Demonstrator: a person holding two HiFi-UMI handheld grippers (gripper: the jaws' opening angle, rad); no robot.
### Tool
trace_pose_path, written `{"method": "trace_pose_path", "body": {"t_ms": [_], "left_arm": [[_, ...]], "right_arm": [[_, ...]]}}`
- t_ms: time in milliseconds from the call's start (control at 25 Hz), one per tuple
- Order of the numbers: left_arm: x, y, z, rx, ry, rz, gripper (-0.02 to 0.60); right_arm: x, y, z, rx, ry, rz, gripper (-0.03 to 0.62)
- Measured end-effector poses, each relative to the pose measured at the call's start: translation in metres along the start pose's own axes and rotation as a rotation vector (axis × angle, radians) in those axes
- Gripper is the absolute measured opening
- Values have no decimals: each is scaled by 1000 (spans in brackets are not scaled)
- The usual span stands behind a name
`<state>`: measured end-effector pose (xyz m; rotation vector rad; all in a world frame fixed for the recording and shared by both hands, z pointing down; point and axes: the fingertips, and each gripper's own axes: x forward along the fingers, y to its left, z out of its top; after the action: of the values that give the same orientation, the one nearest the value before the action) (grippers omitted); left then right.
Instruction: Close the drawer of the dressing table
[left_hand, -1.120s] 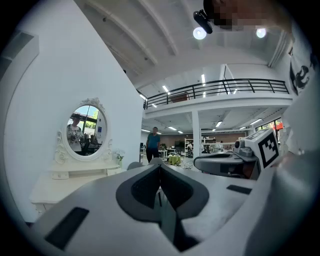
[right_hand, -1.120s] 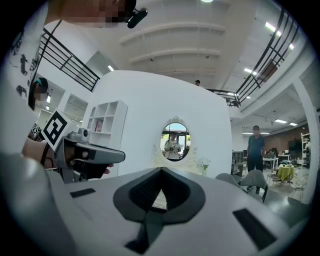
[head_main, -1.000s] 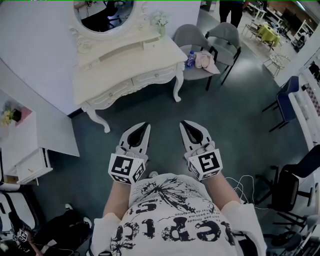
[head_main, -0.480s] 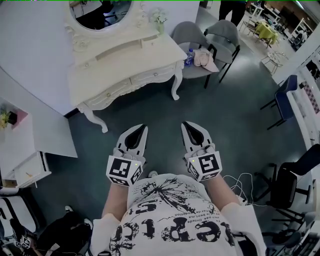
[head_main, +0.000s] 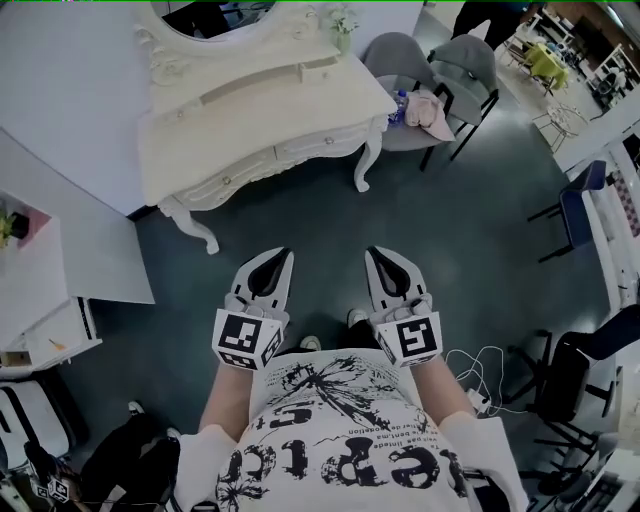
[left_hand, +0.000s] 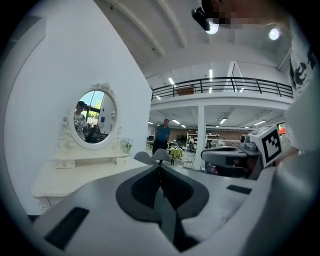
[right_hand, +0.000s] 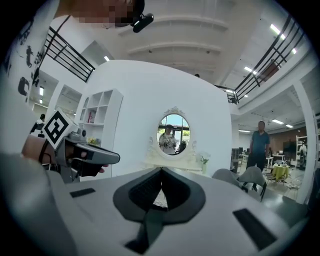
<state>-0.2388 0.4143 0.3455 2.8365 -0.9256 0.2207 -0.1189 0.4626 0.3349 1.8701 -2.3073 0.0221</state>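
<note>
Shifted rightward in head view since earlier: dressing table (head_main: 240, 140). Shirt lettering (head_main: 340, 465): not legible. Left gripper (head_main: 284, 256), right gripper (head_main: 372, 254): held level, side by side, jaws closed, nothing gripped.

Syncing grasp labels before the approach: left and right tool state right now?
Left tool: closed, tips together, nothing held.
Right tool: closed, tips together, nothing held.
</note>
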Motion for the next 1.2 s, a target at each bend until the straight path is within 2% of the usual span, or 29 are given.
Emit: {"method": "trace_pose_path", "body": {"t_ms": [240, 440, 640, 880, 1000, 1200], "left_arm": [[47, 23, 1, -17, 2, 51, 20], [105, 46, 10, -25, -11, 147, 20], [184, 53, 34, -47, -30, 230, 20], [264, 55, 54, -82, -47, 290, 20], [286, 64, 51, -117, -41, 323, 20], [310, 91, 43, -128, 5, 389, 20]], "right_arm": [[52, -41, -15, 24, 14, 46, 17], [105, -86, -16, 1, -6, 140, 17], [155, -160, -13, 11, 4, 237, 17], [211, -240, -10, -10, 8, 289, 17], [234, -260, -17, -11, 14, 319, 17], [270, -276, -34, 3, 45, 364, 17]]}}
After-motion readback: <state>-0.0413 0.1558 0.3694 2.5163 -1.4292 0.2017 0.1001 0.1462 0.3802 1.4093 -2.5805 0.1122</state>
